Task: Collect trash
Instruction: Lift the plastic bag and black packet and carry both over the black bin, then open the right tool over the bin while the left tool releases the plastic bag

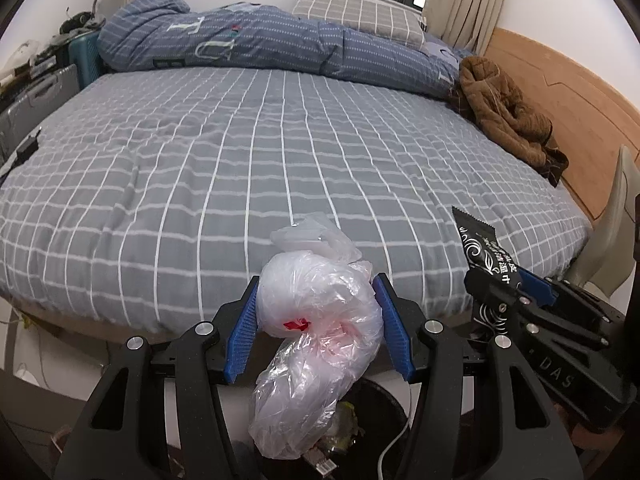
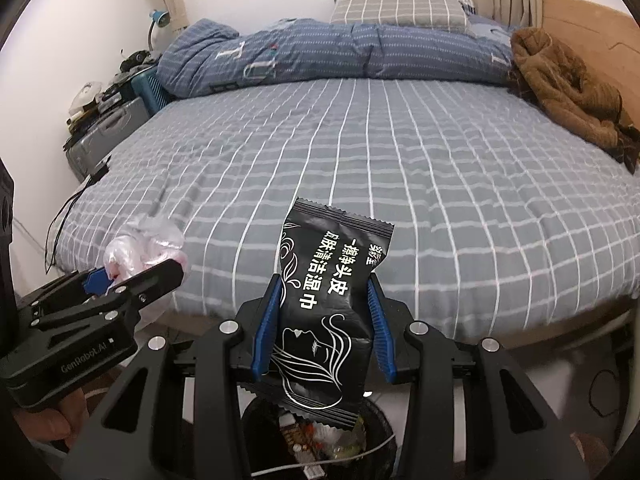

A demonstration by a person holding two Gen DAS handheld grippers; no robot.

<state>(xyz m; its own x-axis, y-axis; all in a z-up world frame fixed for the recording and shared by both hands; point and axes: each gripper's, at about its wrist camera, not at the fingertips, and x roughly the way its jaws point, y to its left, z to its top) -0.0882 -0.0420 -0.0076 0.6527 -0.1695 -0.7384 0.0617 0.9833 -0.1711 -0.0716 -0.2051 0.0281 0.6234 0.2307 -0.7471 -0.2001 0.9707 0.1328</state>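
Observation:
My left gripper (image 1: pixel 316 284) is shut on a crumpled clear plastic bag (image 1: pixel 316 328) with a red scrap inside; the bag hangs down over a dark round trash bin (image 1: pixel 376 404) on the floor by the bed. My right gripper (image 2: pixel 322 280) is shut on a black wet-wipe packet (image 2: pixel 320 320) with white print, held upright above the same trash bin (image 2: pixel 320 440), which has litter in it. In the left wrist view the right gripper (image 1: pixel 496 280) and its black packet (image 1: pixel 484 248) show at the right. In the right wrist view the left gripper (image 2: pixel 132 272) and the plastic bag (image 2: pixel 140 240) show at the left.
A bed with a grey checked sheet (image 1: pixel 260 152) fills the view ahead. A blue duvet (image 1: pixel 240 40), a checked pillow (image 1: pixel 356 16) and a brown jacket (image 1: pixel 504 112) lie along its far side. Suitcases (image 2: pixel 108 132) and clutter stand at the left. A white cable (image 1: pixel 392 444) crosses the bin.

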